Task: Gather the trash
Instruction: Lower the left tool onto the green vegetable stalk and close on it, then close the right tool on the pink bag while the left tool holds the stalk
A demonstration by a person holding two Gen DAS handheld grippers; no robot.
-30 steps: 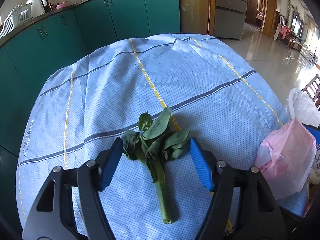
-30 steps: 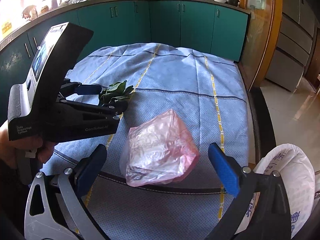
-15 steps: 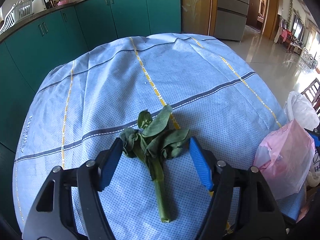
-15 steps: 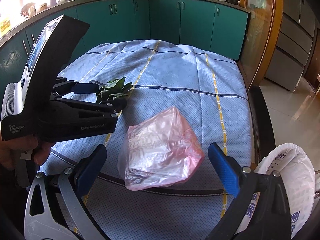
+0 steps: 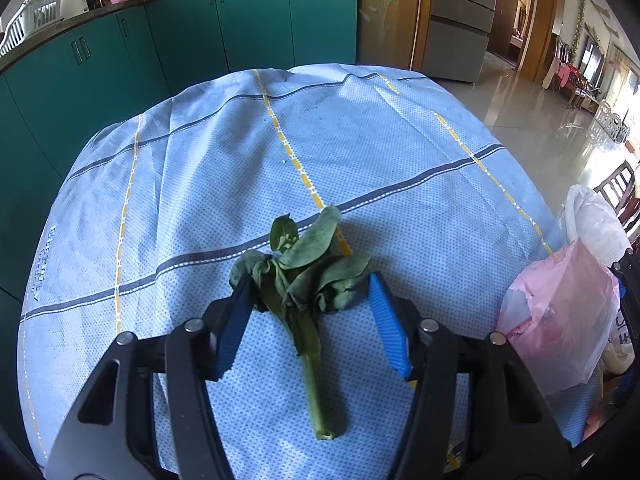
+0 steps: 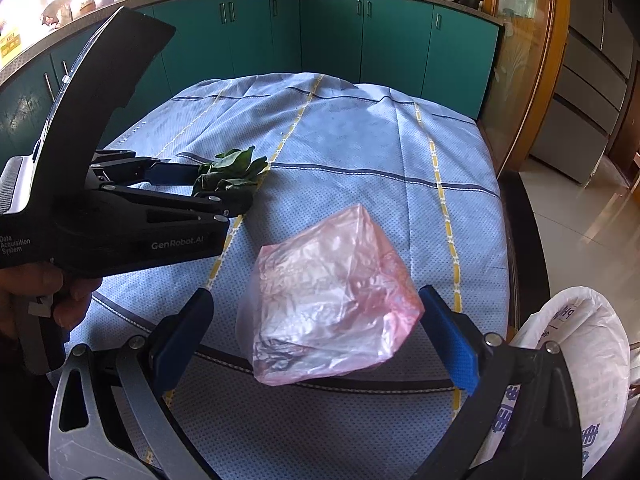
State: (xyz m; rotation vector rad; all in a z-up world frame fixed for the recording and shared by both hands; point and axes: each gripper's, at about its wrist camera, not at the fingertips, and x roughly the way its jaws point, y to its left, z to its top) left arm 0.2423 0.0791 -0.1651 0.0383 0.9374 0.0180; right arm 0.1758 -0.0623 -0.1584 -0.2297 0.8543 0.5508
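A wilted leafy green (image 5: pixel 304 276) with a pale stalk lies on the blue checked tablecloth (image 5: pixel 360 140). My left gripper (image 5: pixel 310 280) straddles its leaves and its jaws are closing. The left pad touches a leaf, while the right pad stands just beside the bunch. From the right wrist view the same greens (image 6: pixel 232 170) show at the tip of the left gripper (image 6: pixel 224 188), held by a hand. A crumpled pink plastic bag (image 6: pixel 328 304) sits near the table's front edge. My right gripper (image 6: pixel 314 296) is open around it, with both pads clear of the plastic.
A bin lined with a white bag (image 6: pixel 576 340) stands off the table's right edge, beside the pink bag (image 5: pixel 560 316). Teal kitchen cabinets (image 6: pixel 332 36) run behind the table, with pots on the counter. A tiled floor (image 5: pixel 540 120) opens to the right.
The left gripper's blue pads have drawn closer together around the greens. The right gripper and the pink bag have barely shifted.
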